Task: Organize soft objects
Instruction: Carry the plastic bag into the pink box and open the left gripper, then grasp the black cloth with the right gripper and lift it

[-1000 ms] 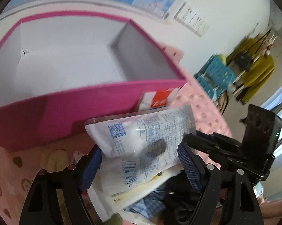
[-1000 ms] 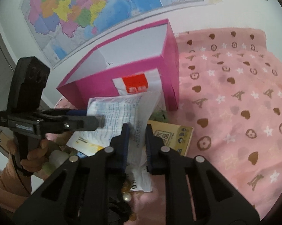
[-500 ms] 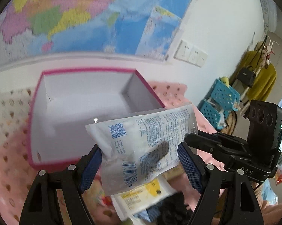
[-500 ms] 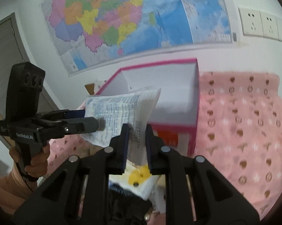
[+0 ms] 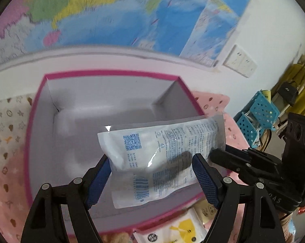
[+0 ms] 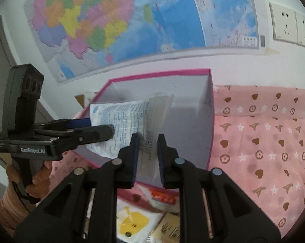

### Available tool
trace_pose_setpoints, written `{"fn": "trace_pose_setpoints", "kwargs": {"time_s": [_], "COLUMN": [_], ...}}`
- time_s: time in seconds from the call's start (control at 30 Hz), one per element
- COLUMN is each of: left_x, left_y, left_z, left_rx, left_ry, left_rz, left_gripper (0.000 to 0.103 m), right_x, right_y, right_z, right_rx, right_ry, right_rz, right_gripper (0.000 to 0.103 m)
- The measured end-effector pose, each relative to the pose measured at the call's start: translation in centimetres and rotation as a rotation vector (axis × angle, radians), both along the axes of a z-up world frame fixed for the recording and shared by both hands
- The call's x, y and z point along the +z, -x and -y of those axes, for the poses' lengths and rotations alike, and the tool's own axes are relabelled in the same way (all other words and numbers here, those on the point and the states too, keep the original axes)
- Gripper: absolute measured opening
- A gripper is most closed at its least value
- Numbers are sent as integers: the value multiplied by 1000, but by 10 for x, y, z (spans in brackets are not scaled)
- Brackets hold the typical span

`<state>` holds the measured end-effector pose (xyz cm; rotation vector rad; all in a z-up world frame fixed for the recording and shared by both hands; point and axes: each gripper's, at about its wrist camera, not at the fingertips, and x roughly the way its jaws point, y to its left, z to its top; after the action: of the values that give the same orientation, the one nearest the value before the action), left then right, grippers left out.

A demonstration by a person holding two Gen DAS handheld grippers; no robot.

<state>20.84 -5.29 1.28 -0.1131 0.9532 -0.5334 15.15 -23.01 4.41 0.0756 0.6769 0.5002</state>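
**Pouch hanging over the box, two grips, one sketchy**

Both tongs have the white printed pouch [image 5: 162, 162] up in the air over the open pink box [image 5: 36, 133], which sits just ahead of and below them. The left tongs [image 5: 152, 174] are spread wide and clamped across the pouch's puffy body. The right tongs [image 6: 147, 154] are nearly together, pinching only the thin flat sealed edge. My worry: that slick film could slide out of the right pinch, and then the pouch swings off the left pads and drops on the box's near wall or onto the packets [image 6: 132, 220] lying under the tongs on the pink bedspread [image 6: 263, 141].
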Motion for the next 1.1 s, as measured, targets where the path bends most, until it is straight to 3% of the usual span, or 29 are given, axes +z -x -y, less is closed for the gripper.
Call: {"fn": "trace_pose_setpoints", "kwargs": {"time_s": [0.2,0.33,0.4,0.53,0.73,0.9,1.1], "left_x": [-19,-15,-5,14,37,31,7], "left_y": [-21,-10,3,32,82,120,163], "left_z": [3,-5,-11,-21,-23,-24,-22], "left_rx": [62,91,83,52,-20,-83,-139], "left_ry": [-75,-78,-54,0,66,89,64], "left_rz": [-47,-12,26,87,148,142,122], "left_gripper": [81,81,81,81,83,83,83], "right_x": [-19,-21,-16,0,22,21,-13], "right_y": [-27,-22,-12,24,76,114,146], "right_z": [7,16,20,29,35,41,51], "right_rx": [-99,-126,-110,-38,72,121,119], "right_ry": [52,43,23,-28,-142,-181,-109], "right_rz": [-77,-77,-52,11,70,81,13], "right_gripper": [24,26,27,41,43,45,47]}}
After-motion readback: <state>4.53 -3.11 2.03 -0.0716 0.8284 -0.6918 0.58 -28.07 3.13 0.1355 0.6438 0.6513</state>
